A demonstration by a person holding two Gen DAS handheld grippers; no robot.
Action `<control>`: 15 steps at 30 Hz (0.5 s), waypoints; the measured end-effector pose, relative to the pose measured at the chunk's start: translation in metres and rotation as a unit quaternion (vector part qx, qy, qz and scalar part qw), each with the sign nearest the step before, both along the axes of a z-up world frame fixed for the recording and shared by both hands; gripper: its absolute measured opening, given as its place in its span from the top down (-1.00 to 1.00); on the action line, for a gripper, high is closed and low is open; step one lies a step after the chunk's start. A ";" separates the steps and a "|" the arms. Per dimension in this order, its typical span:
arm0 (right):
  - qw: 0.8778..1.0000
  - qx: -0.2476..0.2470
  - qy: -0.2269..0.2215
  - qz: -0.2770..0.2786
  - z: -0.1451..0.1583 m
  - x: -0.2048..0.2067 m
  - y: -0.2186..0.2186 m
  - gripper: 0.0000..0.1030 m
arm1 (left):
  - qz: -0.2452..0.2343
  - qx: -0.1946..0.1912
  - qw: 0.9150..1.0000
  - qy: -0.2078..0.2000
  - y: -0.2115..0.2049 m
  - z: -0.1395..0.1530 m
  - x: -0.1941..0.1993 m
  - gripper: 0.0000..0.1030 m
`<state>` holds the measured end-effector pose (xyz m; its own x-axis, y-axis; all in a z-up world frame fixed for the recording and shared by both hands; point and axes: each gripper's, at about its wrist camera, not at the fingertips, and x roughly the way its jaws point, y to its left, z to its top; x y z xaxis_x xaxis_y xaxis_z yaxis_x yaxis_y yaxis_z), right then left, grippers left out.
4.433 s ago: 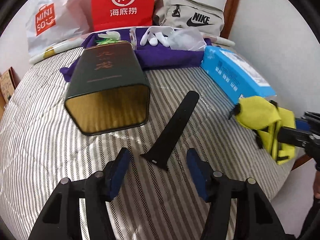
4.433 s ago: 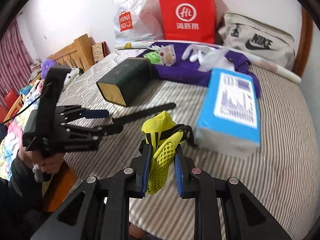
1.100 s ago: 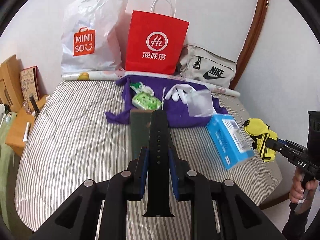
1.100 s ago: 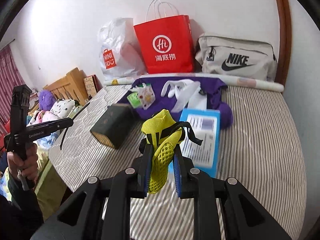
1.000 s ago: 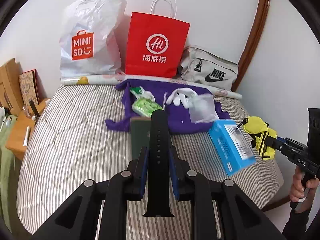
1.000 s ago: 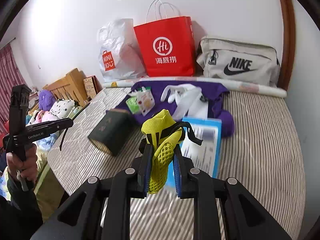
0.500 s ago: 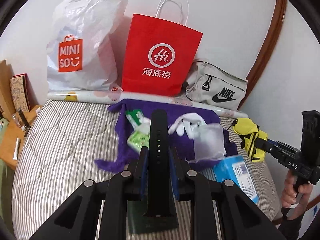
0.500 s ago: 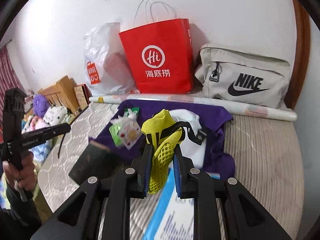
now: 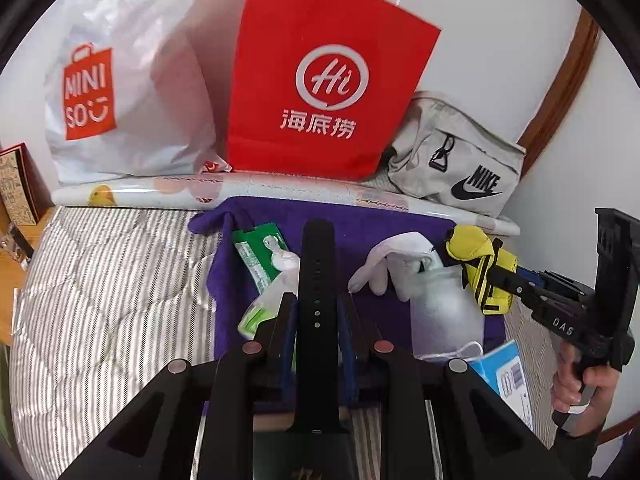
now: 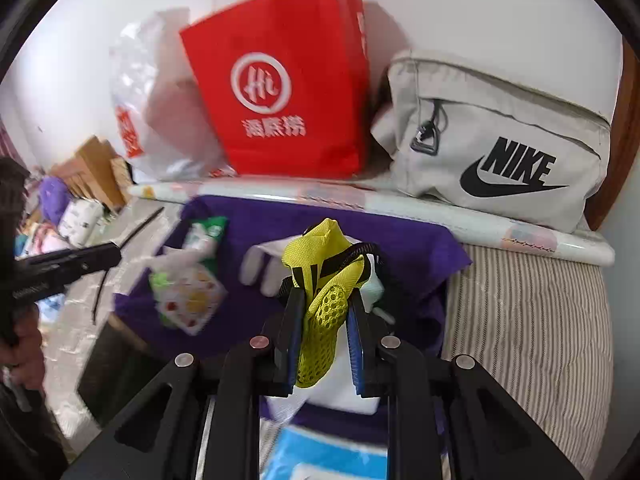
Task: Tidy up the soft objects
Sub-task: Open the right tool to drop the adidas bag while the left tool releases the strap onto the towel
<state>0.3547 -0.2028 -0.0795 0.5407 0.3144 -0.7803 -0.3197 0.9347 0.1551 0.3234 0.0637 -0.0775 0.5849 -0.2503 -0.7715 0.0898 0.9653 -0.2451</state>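
1. The left tool is closed down to a narrow gap on a long black perforated rubber watch strap. The pads pinch its flat faces near the middle, so the limp strap stands out stiffly along the fingers rather than drooping.
2. The right tool is likewise clamped on a small yellow mesh pouch with black straps. It is squeezed at its mesh body, with the bunched top and a black loop spilling above the pads (a soft thing gives, so the grip bites deep).
3. Both loads hang over the purple cloth spread at the head of the striped bed. White gloves, a green-and-white wipes packet and a clear plastic bag already lie there. I judge the cloth to be the gathering place for the soft things, which would explain carrying both there at once.
4. Beyond stand a red paper carrier bag, a white plastic shopping bag and a beige fabric waist bag.
5. A second ago both tools were back over the foot of the bed, with the dark green tin and the blue box ahead of them. Now the cloth fills the view, and the blue box and tin sit at the bottom edge. The grips have not changed.
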 end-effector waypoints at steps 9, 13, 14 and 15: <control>0.999 -0.020 0.030 0.027 -0.024 0.020 0.009 0.53 | -0.016 0.004 0.999 0.051 -0.016 -0.033 0.044 0.62; 0.999 -0.018 0.034 0.035 -0.027 0.024 0.011 0.36 | -0.022 -0.001 0.998 0.063 -0.020 -0.043 0.049 0.62; 0.999 -0.016 0.035 0.036 -0.028 0.025 0.011 0.36 | -0.020 0.000 0.998 0.065 -0.020 -0.045 0.051 0.62; 0.999 -0.014 0.036 0.037 -0.028 0.026 0.011 0.36 | -0.021 -0.001 0.998 0.067 -0.020 -0.047 0.052 0.62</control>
